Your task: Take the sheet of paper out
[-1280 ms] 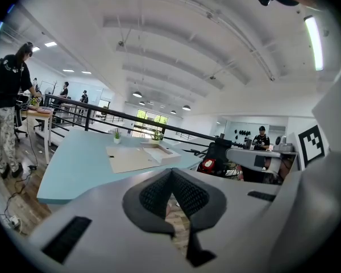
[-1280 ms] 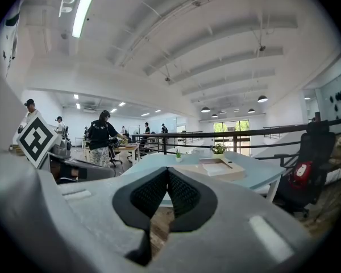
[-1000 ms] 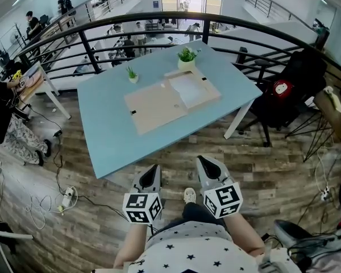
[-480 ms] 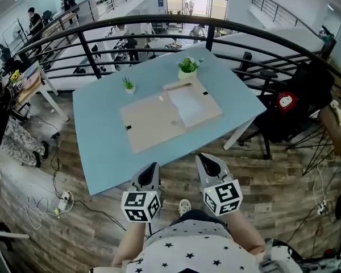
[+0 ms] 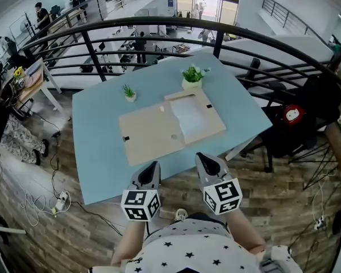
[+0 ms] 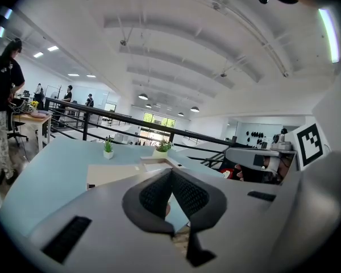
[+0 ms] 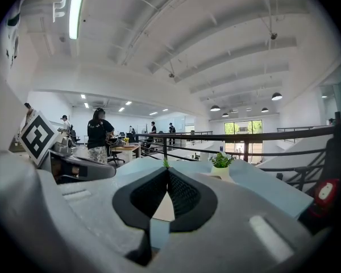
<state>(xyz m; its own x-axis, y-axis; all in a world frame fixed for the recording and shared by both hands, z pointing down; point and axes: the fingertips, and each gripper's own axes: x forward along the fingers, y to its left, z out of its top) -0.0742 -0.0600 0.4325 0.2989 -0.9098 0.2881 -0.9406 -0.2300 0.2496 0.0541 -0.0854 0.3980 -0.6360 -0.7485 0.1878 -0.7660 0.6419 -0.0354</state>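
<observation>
An open tan folder (image 5: 148, 134) lies flat on the light blue table (image 5: 96, 129). A white sheet of paper (image 5: 188, 117) rests on its right half. Both grippers hover side by side at the table's near edge, short of the folder. In the head view my left gripper (image 5: 153, 165) points at the folder's left half and my right gripper (image 5: 203, 156) at the paper's side. In the gripper views the left gripper (image 6: 171, 172) and the right gripper (image 7: 168, 172) each have their pads meeting, with nothing between them. The folder (image 6: 111, 174) lies ahead of the left one.
Two small potted plants (image 5: 128, 92) (image 5: 193, 77) stand behind the folder. A black railing (image 5: 159, 27) curves round the table's far side. A dark chair (image 5: 307, 118) stands at the right, cables (image 5: 51, 203) lie on the wooden floor at the left.
Both grippers have travelled forward together, from over the wooden floor up to the table's near edge. The table and folder now sit closer in the head view.
</observation>
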